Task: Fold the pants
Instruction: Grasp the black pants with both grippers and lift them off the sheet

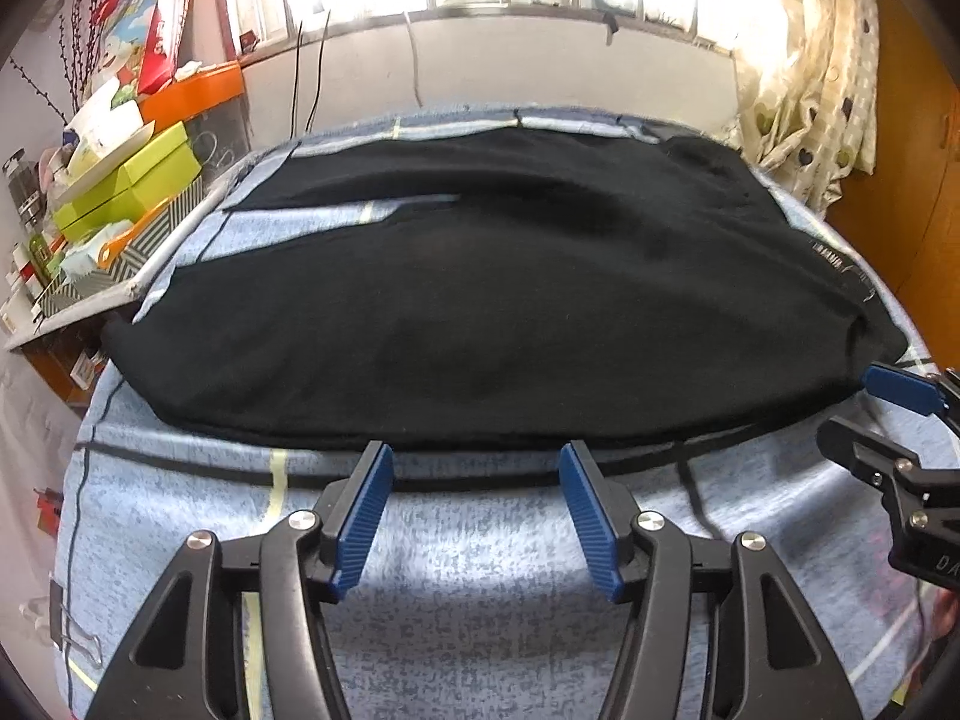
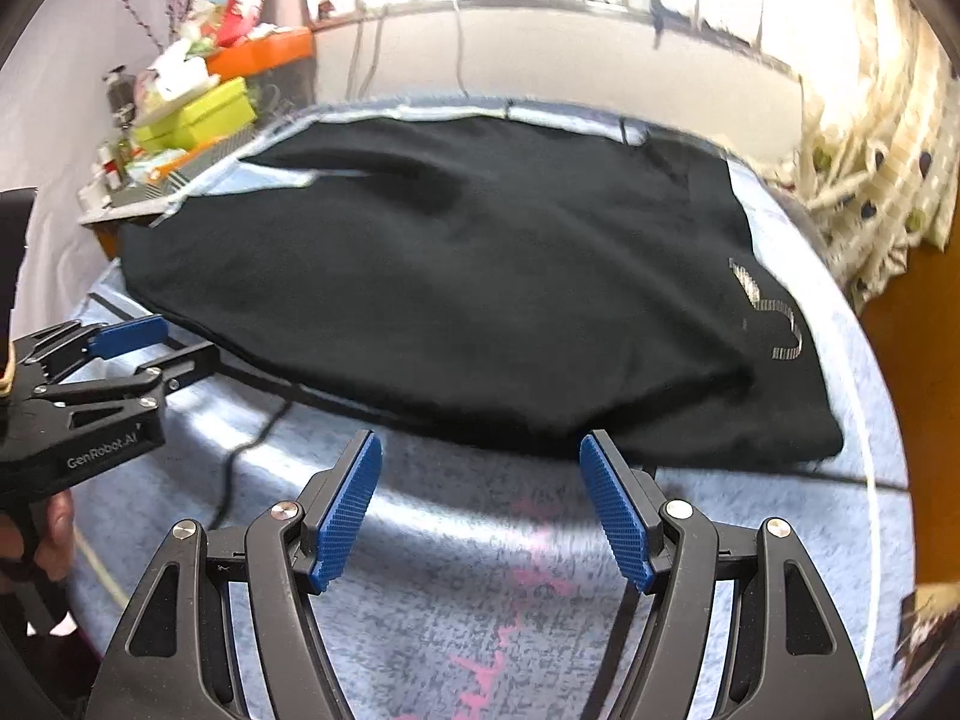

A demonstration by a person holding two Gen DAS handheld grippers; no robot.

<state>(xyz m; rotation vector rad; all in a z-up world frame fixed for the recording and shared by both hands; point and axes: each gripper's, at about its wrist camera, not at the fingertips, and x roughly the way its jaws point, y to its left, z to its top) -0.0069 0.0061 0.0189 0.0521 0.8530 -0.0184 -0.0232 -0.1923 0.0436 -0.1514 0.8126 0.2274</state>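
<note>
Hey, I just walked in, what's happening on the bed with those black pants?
A person holds a two-finger gripper in each hand over a pair of black pants spread on a blue patterned bedsheet. The left gripper and the right gripper both stand open at the near edge of the pants, gripping nothing. The two legs lie side by side, with a strip of sheet showing between them at the far left, so the folding looks not yet underway.
</note>
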